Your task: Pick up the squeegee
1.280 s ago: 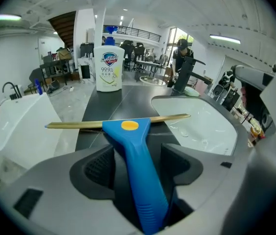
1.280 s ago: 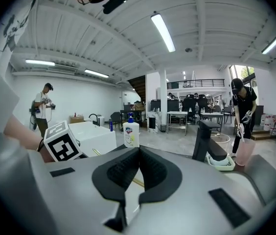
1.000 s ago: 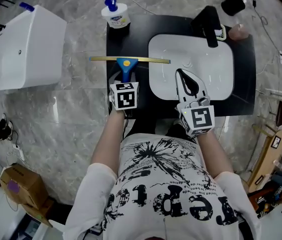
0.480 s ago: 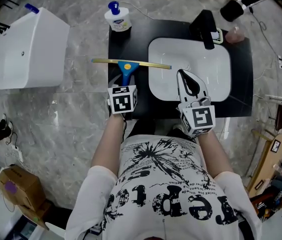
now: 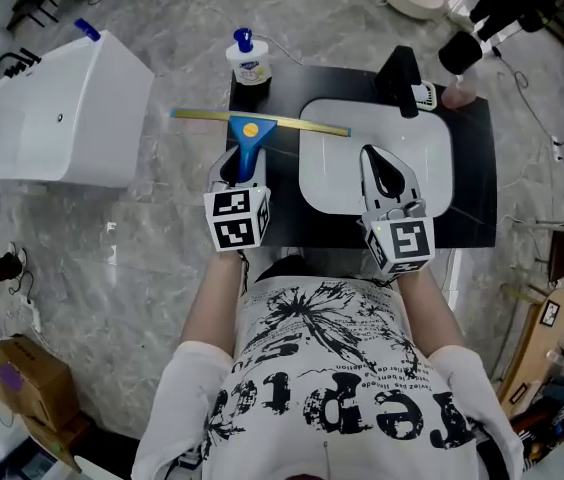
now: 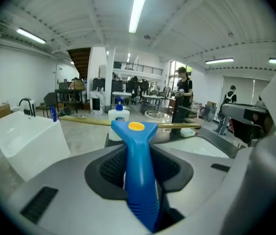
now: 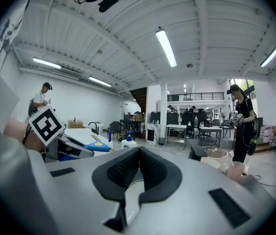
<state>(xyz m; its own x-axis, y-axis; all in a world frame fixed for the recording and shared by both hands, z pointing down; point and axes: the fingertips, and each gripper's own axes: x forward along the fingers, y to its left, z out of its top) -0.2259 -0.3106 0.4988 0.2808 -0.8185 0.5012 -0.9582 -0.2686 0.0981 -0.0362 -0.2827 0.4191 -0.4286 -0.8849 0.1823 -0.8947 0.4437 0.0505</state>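
Squeegee [image 5: 250,128] hung above the left edge of the black table [image 5: 472,198], beside the white basin [image 5: 332,183] — its blue handle clamped in the left tongs [image 6: 139,153], yellow blade crosswise. Right tongs [image 5: 368,154] hovered over the basin, closed on nothing. 1 pump bottle [image 5: 249,63] stood at the table's far-left corner.

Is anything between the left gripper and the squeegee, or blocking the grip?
Nothing visible stands in the way. The left gripper is shut directly on the blue handle of the squeegee, with the yellow blade out ahead of the jaws and nothing wedged between pads and handle.
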